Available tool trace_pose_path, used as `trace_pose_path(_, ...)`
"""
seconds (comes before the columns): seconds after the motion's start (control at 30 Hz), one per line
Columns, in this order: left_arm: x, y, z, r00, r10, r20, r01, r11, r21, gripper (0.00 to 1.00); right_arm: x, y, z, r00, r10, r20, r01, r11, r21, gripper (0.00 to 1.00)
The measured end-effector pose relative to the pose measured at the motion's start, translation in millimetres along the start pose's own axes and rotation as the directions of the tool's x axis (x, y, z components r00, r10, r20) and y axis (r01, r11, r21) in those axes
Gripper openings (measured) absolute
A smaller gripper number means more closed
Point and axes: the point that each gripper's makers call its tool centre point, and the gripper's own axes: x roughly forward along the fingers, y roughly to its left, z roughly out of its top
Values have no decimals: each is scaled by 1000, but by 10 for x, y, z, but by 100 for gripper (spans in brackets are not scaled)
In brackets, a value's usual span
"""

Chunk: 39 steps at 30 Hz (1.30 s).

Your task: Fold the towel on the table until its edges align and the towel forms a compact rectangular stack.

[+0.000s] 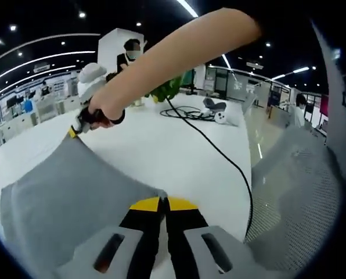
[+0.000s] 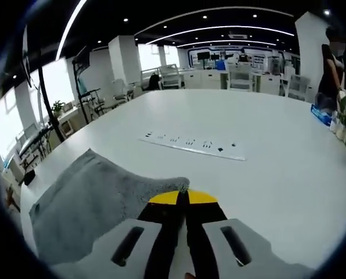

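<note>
Both grippers are pinched closed on corners of the grey towel (image 1: 74, 197), and the coming fold turns on how that held edge lies between them. In the left gripper view, the left gripper (image 1: 163, 204) has its yellow-tipped jaws shut together at the lower centre of the frame, with a towel corner caught right at the tips; the cloth spreads from there to the lower left. From that corner the towel's edge climbs to the upper left of the frame, where the right gripper (image 1: 75, 130), held in a person's hand (image 1: 100, 111), has the other corner nipped between its yellow tips. So the long held edge runs diagonally from lower centre to upper left, lifted off the white worktop (image 1: 179, 145), with the cloth sagging below it. In the right gripper view the same gripper (image 2: 183, 199) sits at the lower centre, jaws closed on a corner of the towel (image 2: 92, 197), and the fabric falls away to the lower left, while a white power strip (image 2: 190, 144) lies well apart ahead. By my judgement, the two held corners must travel together, at right angles to that edge, to land it on the opposite one.
</note>
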Motion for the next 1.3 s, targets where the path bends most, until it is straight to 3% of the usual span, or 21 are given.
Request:
trace_pose_path(0.17,-70,23,139,999,17,39,-17,1000,-10,2,-152,31,213,1000,-11,17,11,1000,-25,1)
trace_pose_path(0.33,-255,91,212,996,43,76,-39,998,-51,2,-120,120,330,999,1,36,0,1000,-18,1)
trace_pose_path(0.4,-383,187,246,992,66,107,-55,993,-104,2,-99,184,397,999,20,45,-20,1000,5,1)
trace_pose_path(0.5,-522,292,268,988,94,122,-80,990,-117,2,-124,262,496,998,44,55,-44,999,4,1)
trace_pose_path(0.57,-629,424,273,980,155,127,-135,979,-155,2,-115,331,546,996,59,60,-60,998,8,1)
trace_pose_path(0.7,-805,534,312,967,204,152,-175,967,-184,2,-117,489,638,993,96,73,-96,995,6,1)
trace_pose_path(1.1,-1274,810,123,921,361,144,-313,909,-276,2,142,1144,869,973,220,73,-217,975,-55,1)
trace_pose_path(1.3,-1483,874,15,911,388,138,-332,890,-312,2,196,1311,914,968,239,81,-236,971,-39,1)
